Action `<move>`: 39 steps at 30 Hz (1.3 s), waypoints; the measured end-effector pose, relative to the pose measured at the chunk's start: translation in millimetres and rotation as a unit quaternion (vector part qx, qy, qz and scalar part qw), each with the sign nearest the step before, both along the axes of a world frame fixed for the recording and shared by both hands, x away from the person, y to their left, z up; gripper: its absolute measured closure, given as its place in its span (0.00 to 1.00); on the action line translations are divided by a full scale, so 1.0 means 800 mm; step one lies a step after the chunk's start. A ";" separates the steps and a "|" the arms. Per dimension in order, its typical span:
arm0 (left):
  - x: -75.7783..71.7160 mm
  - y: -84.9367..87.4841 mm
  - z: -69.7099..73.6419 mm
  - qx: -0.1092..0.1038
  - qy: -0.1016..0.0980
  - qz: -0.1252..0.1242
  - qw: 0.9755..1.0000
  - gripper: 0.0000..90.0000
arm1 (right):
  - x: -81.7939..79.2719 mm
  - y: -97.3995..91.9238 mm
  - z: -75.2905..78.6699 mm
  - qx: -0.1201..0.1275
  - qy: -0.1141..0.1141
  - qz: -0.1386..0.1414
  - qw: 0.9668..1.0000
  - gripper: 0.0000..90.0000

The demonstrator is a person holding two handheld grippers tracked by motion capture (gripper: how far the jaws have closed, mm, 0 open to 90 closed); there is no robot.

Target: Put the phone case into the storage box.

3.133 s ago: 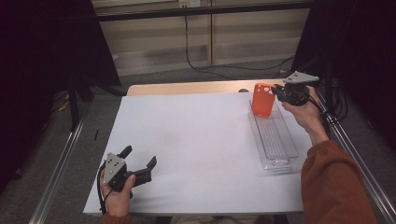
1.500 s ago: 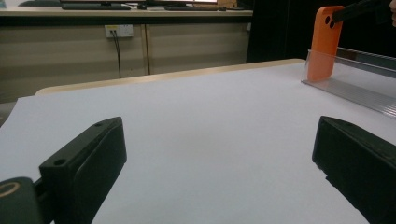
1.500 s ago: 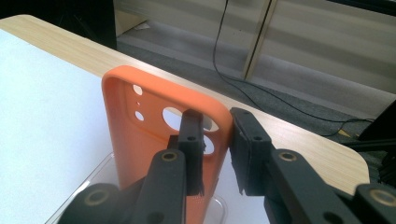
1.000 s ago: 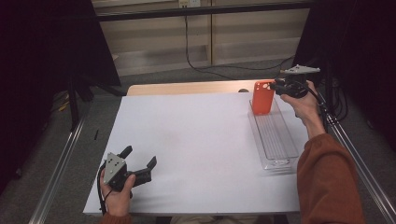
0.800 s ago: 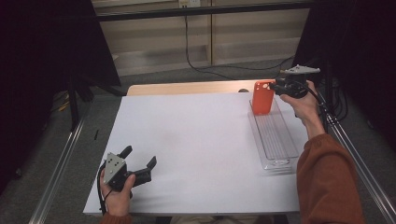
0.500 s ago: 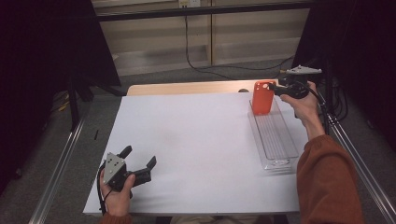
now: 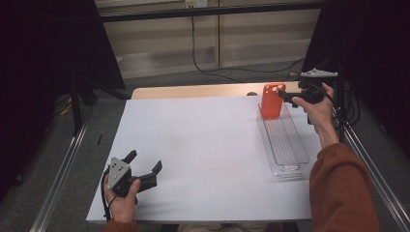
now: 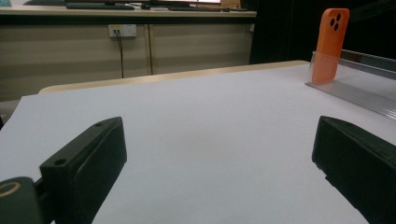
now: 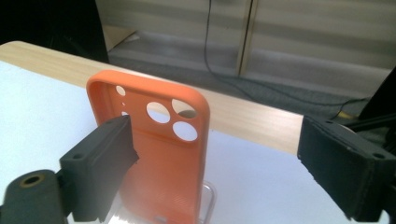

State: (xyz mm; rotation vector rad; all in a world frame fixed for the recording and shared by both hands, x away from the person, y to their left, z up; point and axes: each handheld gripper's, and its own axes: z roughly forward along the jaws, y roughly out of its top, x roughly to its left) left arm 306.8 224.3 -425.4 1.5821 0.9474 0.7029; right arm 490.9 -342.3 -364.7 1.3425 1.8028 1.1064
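Now right tool (image 7: 286,95) jaws just opened, orange phone case (image 7: 271,101) released, upright in clear tray (image 7: 290,145); left tool (image 7: 143,167) apart, idle.

The left hand (image 7: 122,203) rests at the near left corner of the tabletop (image 7: 208,145), wrapped around the left gripper (image 7: 145,164), which points toward the far right. Its fingers (image 8: 88,163) stand wide apart, low over the tabletop, with nothing between them. The right forearm, in a rust-coloured sleeve (image 7: 341,188), reaches up along the tabletop's right edge. The right hand (image 7: 319,108) holds the right gripper (image 7: 285,96) level at the far right corner, pointing left. Its fingers (image 9: 100,163) have just been opening and stand wide apart, pressing on nothing.
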 end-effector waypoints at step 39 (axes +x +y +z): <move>-0.002 0.002 0.002 -0.013 -0.005 -0.002 1.000 0.04 | -0.047 0.018 -0.001 0.049 -0.050 0.002 0.998 0.02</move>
